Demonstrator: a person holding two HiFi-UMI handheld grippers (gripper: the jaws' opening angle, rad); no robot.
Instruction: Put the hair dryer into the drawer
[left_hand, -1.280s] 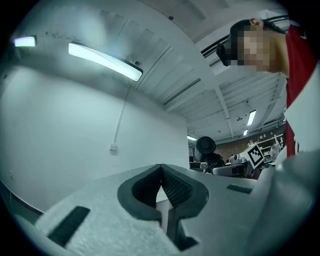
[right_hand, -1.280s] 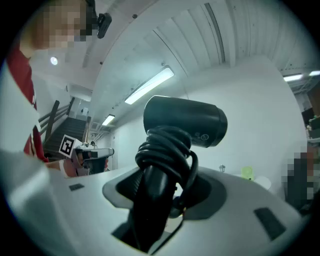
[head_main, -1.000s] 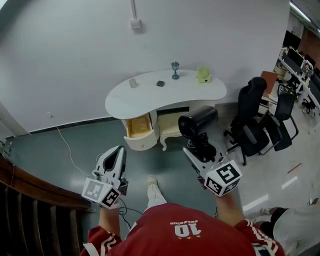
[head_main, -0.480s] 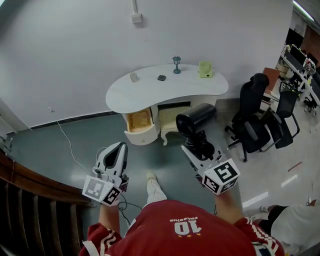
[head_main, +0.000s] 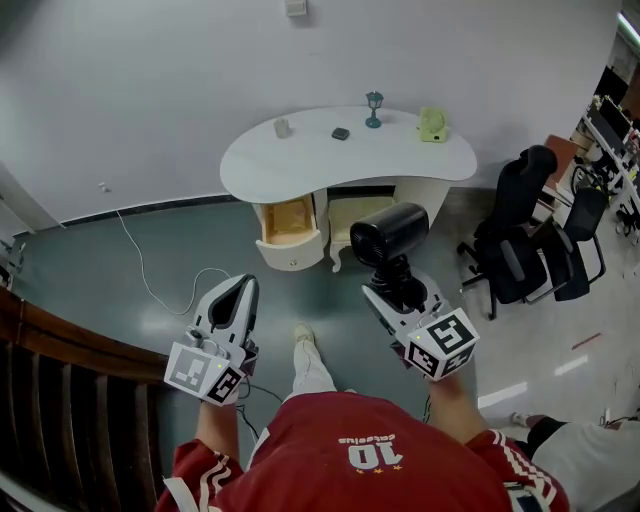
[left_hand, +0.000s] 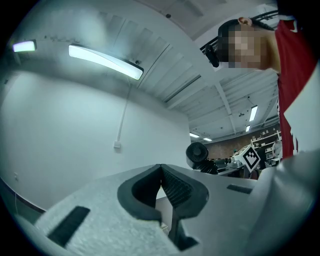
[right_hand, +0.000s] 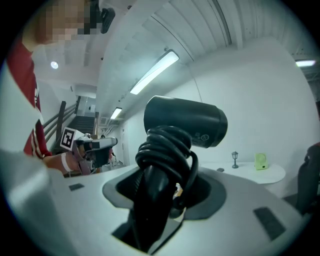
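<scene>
A black hair dryer (head_main: 388, 233) with its cord wound round the handle stands up from my right gripper (head_main: 397, 291), which is shut on that handle. The right gripper view shows the dryer (right_hand: 185, 120) close up, its handle and cord pinched between the jaws of the right gripper (right_hand: 160, 192). My left gripper (head_main: 241, 296) hangs at the left, shut and empty; its ribbed pads (left_hand: 172, 187) meet with nothing between them. Ahead stands a white curved desk (head_main: 400, 165) with an open wooden drawer (head_main: 288, 222) under its left part. Both grippers are well short of the drawer.
On the desk top are a small teal lamp (head_main: 374, 108), a green object (head_main: 433, 123), a cup (head_main: 282, 127) and a dark item (head_main: 341, 133). Black office chairs (head_main: 520, 245) stand at the right. A white cable (head_main: 150, 285) lies on the floor; a stair railing (head_main: 60, 400) runs at the left.
The view has shifted, so the desk and open drawer now sit nearer the middle and slightly closer. Both grippers keep their pose, and the right one still holds the dryer.
</scene>
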